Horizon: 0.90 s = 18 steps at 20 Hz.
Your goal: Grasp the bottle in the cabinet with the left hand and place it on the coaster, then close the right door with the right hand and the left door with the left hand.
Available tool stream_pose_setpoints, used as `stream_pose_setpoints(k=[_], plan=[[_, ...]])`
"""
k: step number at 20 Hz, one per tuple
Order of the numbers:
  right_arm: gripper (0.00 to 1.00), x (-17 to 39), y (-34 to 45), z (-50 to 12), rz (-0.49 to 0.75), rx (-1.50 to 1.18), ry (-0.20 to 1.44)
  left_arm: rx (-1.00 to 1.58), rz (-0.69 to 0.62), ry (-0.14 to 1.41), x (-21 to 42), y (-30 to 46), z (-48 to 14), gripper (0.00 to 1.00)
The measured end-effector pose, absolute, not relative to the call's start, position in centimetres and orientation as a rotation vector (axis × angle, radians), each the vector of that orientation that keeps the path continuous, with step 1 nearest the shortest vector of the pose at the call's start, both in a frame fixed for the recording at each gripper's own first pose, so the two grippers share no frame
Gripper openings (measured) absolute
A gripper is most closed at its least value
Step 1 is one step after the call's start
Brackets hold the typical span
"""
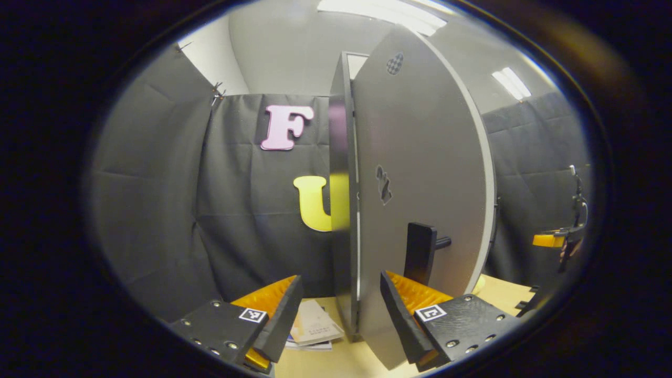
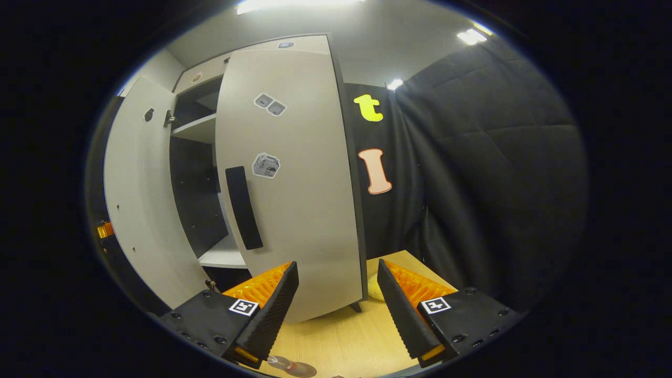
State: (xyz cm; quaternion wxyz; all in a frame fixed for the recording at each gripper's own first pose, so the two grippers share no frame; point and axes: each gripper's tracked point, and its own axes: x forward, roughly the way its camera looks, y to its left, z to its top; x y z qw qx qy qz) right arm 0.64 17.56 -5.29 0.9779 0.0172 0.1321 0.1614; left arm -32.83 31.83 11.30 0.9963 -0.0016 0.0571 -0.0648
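Landmark: I am taking the cabinet (image 2: 202,131) as reference; it is standing on the wooden table (image 2: 346,341).
Doors, count two: the right door (image 2: 294,184) is standing nearly closed, showing me its outer face; the left door (image 2: 139,199) is swinging wide open beside it.
Handles, count one per door seen: a black handle (image 2: 243,207) on the right door; in the left gripper view, a black handle (image 1: 420,252) on the left door (image 1: 420,184).
Left gripper (image 1: 341,315): I am seeing its two fingers spread, holding nothing, with the left door's edge standing between and beyond them.
Right gripper (image 2: 336,310): I am seeing its two fingers spread, empty, pointing at the right door's lower outer corner.
Bottle: I cannot tell where it is sitting.
Coaster: a clear round object at the table's near edge, below the right gripper's left finger, is possibly the coaster (image 2: 296,366).
Papers, count one stack: papers (image 1: 312,328) are lying on the table beside the left door's foot.
Stickers (image 2: 268,134), count three: on the right door's face.
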Motion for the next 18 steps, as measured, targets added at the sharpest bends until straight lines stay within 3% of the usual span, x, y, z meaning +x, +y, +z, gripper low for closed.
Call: stream_pose_setpoints(k=[2,3,18], plan=[[0.96,0.8,17.4,-5.5,0.332,0.034,0.265,-0.002,-0.152,0.113,-32.7,29.4,11.4,0.87],[0.96,0.9,17.3,-5.5,0.337,0.035,0.266,0.006,-0.157,0.113,-32.6,28.4,11.4,0.94],[0.96,4.5,10.4,-6.2,0.327,0.071,0.292,-0.024,-0.147,0.118,-28.8,16.8,11.0,0.94]])
